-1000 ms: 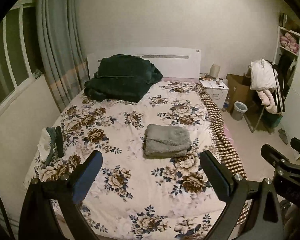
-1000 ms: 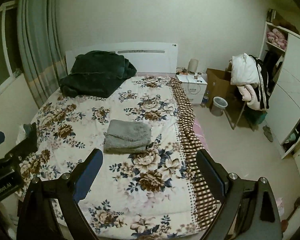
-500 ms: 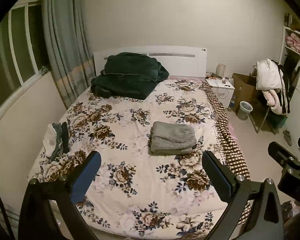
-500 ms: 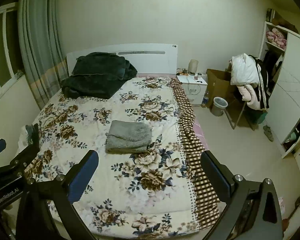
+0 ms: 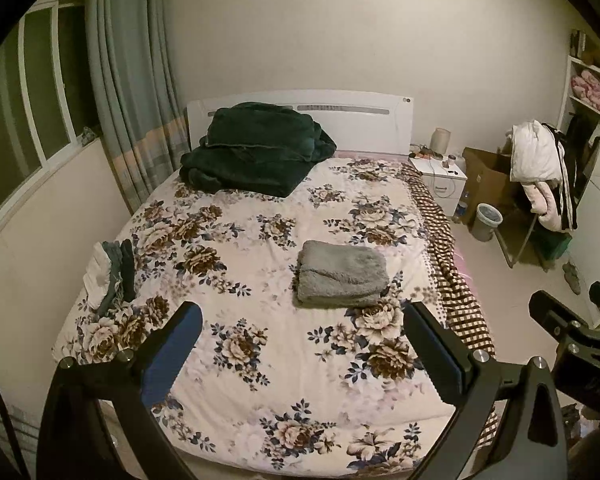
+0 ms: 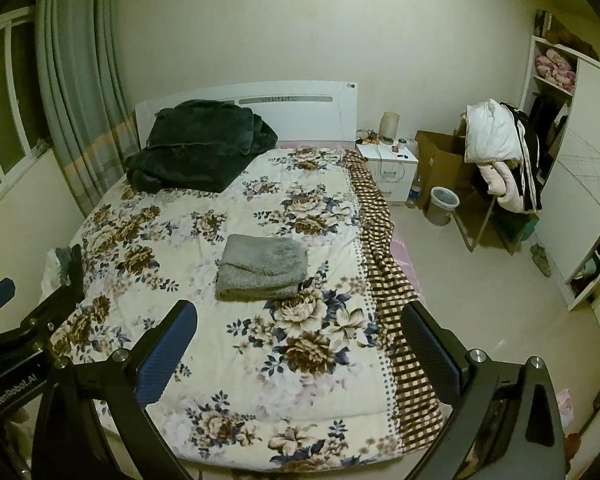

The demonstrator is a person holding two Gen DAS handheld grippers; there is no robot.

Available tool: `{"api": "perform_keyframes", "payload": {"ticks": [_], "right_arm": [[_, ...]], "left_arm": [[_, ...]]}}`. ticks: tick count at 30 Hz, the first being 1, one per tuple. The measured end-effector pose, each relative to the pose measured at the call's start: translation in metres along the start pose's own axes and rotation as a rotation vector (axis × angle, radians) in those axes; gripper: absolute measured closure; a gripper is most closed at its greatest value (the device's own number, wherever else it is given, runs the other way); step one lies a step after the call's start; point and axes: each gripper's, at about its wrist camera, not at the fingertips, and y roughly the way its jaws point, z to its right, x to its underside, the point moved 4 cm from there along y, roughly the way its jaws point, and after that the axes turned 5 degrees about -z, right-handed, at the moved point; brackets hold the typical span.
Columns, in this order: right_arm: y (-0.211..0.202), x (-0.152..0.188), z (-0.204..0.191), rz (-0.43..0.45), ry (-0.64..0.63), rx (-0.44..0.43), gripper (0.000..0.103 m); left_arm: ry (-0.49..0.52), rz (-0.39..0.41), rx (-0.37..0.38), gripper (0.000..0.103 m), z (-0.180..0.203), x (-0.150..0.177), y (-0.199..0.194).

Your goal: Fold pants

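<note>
Grey fleecy pants (image 5: 341, 273) lie folded into a neat rectangle on the flowered bedspread (image 5: 259, 264), right of the bed's middle. They also show in the right wrist view (image 6: 262, 267). My left gripper (image 5: 302, 322) is open and empty, held well back above the foot of the bed. My right gripper (image 6: 298, 320) is open and empty too, also back from the bed. Neither touches the pants. The right gripper's body shows at the right edge of the left wrist view (image 5: 568, 332).
A dark green blanket (image 5: 255, 154) is heaped at the headboard. A small stack of folded clothes (image 5: 109, 274) sits at the bed's left edge. A nightstand (image 6: 388, 164), cardboard box (image 6: 440, 160), bin (image 6: 442, 205), clothes-laden chair (image 6: 500, 156) and wardrobe (image 6: 580, 184) stand at the right.
Both grippers have drawn back and up from the bed, so more of the bed's foot and the room shows. The pants have not moved.
</note>
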Motion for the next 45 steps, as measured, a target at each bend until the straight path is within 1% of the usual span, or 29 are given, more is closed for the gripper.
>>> {"api": "perform_keyframes", "payload": {"ticks": [3,34,45], "right_arm": [[-0.001,0.005,0.000,-0.005,0.002,-0.001,0.000],[-0.002,0.003,0.009,-0.015,0.004,-0.004,0.000],[0.000,0.007,0.011,-0.017,0.009,-0.002,0.000]], "left_arm": [[-0.001,0.000,-0.001,0.000,0.001,0.001,-0.001],[-0.012,-0.001,-0.017,0.000,0.000,0.006,-0.003],[-0.012,-0.005,-0.019,0.000,-0.001,0.006,-0.004]]}}
